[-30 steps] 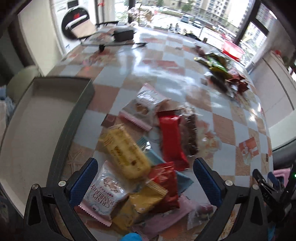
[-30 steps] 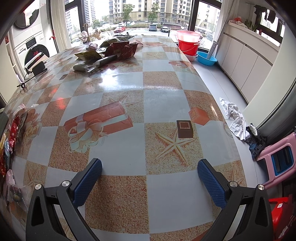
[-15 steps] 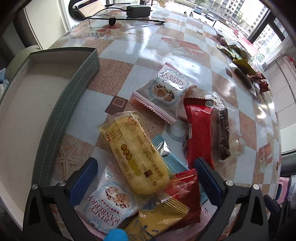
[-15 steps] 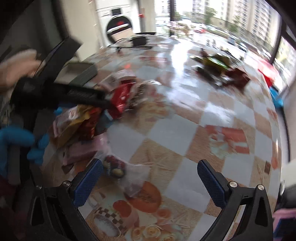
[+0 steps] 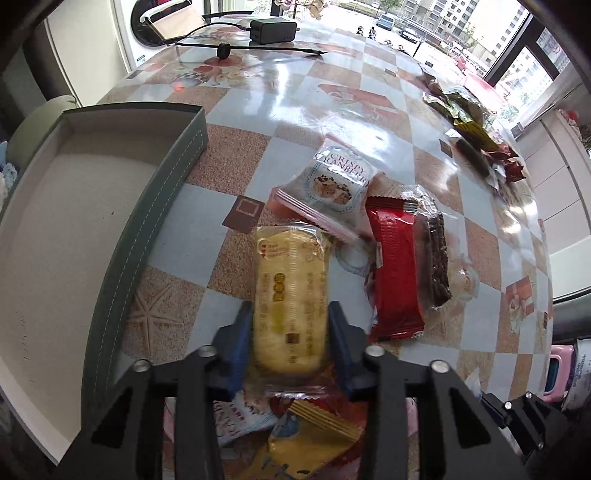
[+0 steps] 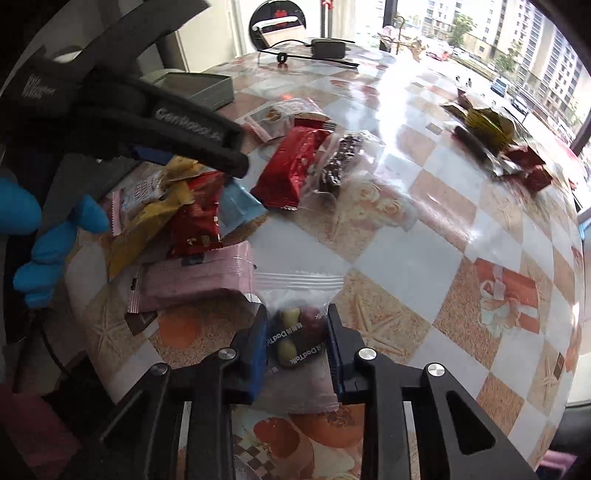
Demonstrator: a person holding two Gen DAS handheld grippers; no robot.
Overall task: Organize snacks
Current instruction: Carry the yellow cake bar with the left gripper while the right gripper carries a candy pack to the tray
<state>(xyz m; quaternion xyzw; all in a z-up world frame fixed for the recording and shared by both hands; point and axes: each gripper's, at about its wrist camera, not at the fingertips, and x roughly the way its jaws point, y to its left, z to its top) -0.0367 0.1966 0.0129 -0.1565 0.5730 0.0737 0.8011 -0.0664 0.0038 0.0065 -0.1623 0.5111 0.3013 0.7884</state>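
A yellow cake pack point(image 5: 291, 273) lies lengthwise between the blue pads of my left gripper point(image 5: 290, 314). The jaws are closing and both pads touch its sides. In the right wrist view a clear packet of small candies point(image 6: 295, 288) sits between the pads of my right gripper point(image 6: 296, 321), whose jaws are also closing and pinch the wrapper. Both grippers point steeply down at the snack pile on the checkered table point(image 5: 236, 155). A grey-green open box point(image 5: 159, 206) with a pale floor stands to the left of the pile.
Loose snacks lie around: a Crispy Cranberry packet point(image 5: 336, 181), a red packet point(image 5: 395, 273), a dark bar in clear wrap point(image 5: 436, 258), a pink packet point(image 6: 195, 277). More wrappers point(image 5: 472, 129) sit far right; a charger with cable point(image 5: 273, 31) is at the back. A blue-gloved hand point(image 6: 55, 236) holds the left gripper.
The left jaws have drawn in from wide open onto the yellow cake pack. The right gripper swung from bare table to the snack pile and closed in on the clear candy packet.
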